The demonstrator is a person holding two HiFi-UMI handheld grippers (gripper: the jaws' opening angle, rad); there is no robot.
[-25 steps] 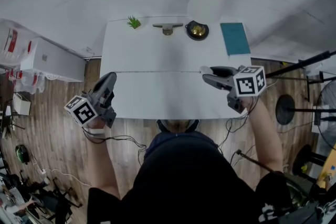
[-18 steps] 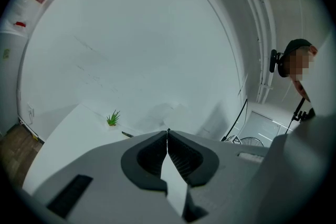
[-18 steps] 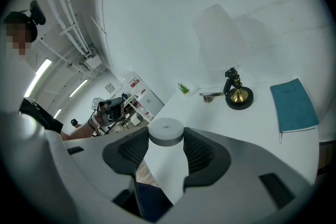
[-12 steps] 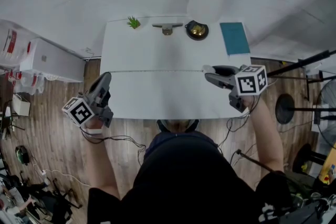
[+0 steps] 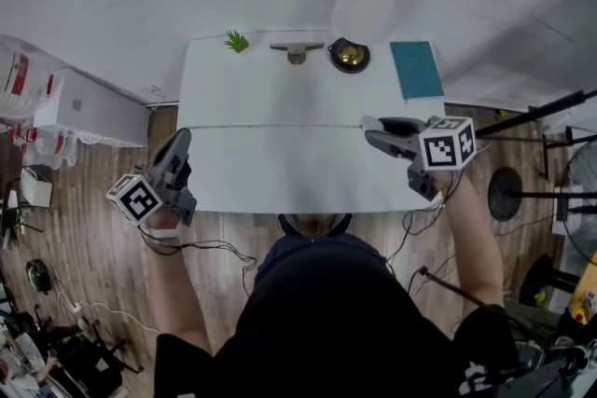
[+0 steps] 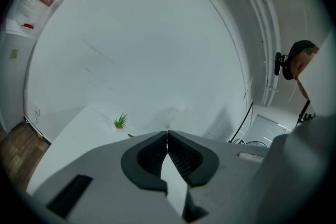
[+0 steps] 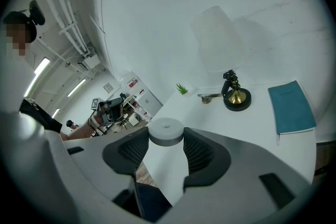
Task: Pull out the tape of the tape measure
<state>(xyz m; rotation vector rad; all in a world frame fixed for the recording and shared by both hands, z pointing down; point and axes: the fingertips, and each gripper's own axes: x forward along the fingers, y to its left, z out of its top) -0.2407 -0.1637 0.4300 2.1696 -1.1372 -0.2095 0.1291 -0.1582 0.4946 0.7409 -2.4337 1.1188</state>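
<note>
A thin tape (image 5: 280,127) runs in a straight line across the white table (image 5: 280,168), from left edge to right side. My left gripper (image 5: 184,136) hangs just off the table's left edge, jaws shut, with the tape's end running into its tips; in the left gripper view the left gripper (image 6: 167,136) shows its jaws pressed together and the tape itself is hidden. My right gripper (image 5: 369,128) is shut on the round white-and-grey tape measure case (image 7: 166,131) over the table's right part.
Along the table's far edge stand a small green plant (image 5: 237,39), a metal piece (image 5: 297,49), a lamp with a brass base (image 5: 351,55) and a teal notebook (image 5: 417,68). Wooden floor with cables lies left; black stands (image 5: 522,193) stand right.
My left gripper has moved left, away from the table's edge, and the stretched tape has grown longer. The right gripper with the case has barely shifted.
</note>
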